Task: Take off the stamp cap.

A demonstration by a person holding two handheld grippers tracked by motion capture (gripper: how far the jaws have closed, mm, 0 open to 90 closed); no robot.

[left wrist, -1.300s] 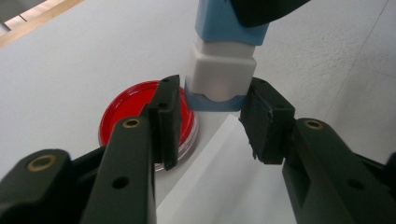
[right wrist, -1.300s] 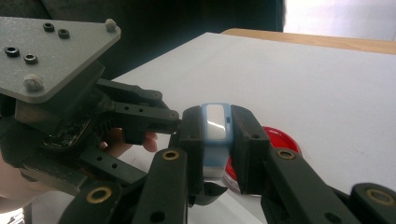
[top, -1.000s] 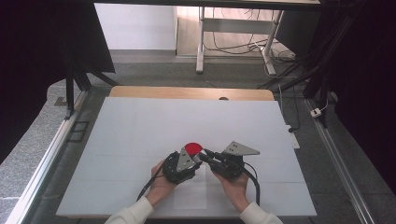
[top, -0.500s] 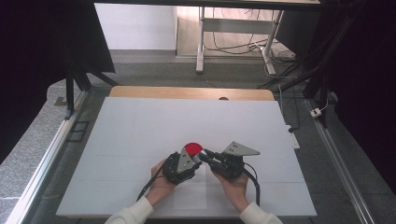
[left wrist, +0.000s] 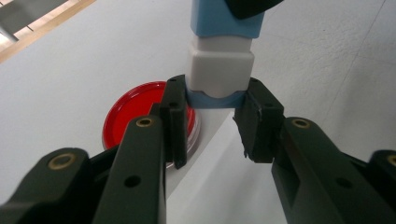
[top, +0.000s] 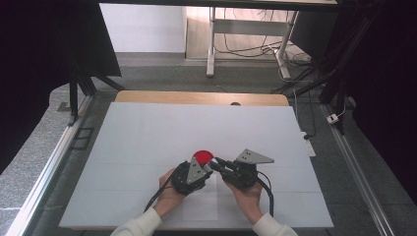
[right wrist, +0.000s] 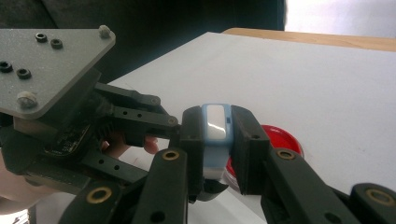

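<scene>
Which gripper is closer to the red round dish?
Left. The left gripper reaches right beside the red dish, one jaw overlapping its rim. The right gripper stands a bit farther, both clamping the blue-and-white block.

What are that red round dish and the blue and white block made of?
The red round dish looks like clear glossy plastic with red inside: see-through rim, light glints. The blue and white block, between both tools, looks like smooth moulded plastic with rounded edges.

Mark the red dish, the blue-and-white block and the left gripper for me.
red dish (left wrist: 133, 109), left gripper view, its red inside.
blue-and-white block (left wrist: 221, 65), left gripper view, its white section.
left gripper (left wrist: 210, 123), left gripper view, between its fingertips.
</scene>
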